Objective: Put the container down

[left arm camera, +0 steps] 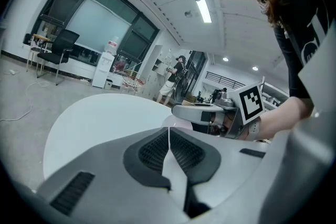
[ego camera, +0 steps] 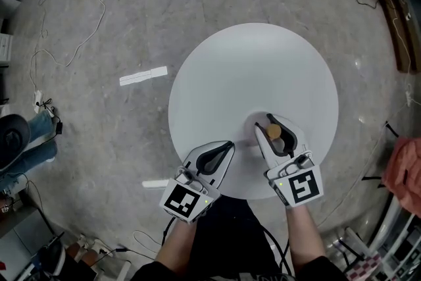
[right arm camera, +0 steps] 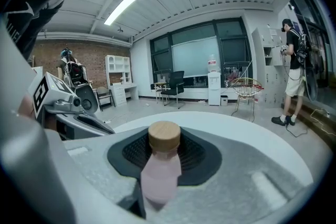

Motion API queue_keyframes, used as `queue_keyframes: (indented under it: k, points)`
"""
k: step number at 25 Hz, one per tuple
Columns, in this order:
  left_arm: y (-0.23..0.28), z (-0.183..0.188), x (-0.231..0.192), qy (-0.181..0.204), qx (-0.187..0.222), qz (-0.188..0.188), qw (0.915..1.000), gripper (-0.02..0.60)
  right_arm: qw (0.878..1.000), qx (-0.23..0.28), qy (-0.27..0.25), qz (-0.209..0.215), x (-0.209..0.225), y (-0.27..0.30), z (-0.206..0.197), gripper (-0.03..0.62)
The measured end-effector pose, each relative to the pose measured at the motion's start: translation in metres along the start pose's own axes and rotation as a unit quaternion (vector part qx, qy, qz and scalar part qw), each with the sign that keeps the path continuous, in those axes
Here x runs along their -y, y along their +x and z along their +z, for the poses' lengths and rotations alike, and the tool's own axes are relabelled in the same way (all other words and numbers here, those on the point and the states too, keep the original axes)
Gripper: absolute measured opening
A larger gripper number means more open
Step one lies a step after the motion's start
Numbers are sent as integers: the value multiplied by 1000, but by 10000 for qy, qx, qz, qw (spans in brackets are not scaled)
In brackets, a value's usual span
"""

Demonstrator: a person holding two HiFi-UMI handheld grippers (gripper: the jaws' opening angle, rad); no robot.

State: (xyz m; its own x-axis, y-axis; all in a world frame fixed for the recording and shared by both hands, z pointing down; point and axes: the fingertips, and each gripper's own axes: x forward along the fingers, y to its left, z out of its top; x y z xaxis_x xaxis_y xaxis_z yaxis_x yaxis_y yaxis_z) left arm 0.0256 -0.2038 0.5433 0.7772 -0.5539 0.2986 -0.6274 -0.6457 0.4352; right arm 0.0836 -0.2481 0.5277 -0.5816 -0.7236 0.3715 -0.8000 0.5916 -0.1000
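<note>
Right gripper view: pink, wooden-capped container (right arm camera: 160,168)

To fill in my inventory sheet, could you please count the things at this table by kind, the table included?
table: 1
bottle: 1
grippers: 2, the left gripper and the right gripper
Total: 4

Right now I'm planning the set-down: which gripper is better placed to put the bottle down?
Right: the right gripper grips the pink bottle over the table; the left gripper is shut and empty.
</note>
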Motion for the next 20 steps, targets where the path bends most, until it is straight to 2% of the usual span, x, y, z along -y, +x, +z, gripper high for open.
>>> queue_keyframes:
  k: [11, 15, 20]
  points:
    - [0, 4, -5, -84, 28, 49, 9999, 15, 9998, 16, -194, -57, -4, 4, 2, 123]
    - [1, 9, -5, -79, 154, 66, 9998, 15, 9993, 46, -333, -139, -6, 1, 0, 123]
    - [-1, 3, -6, -105, 51, 72, 9999, 15, 9992, 57, -323, -215, -5, 3, -1, 123]
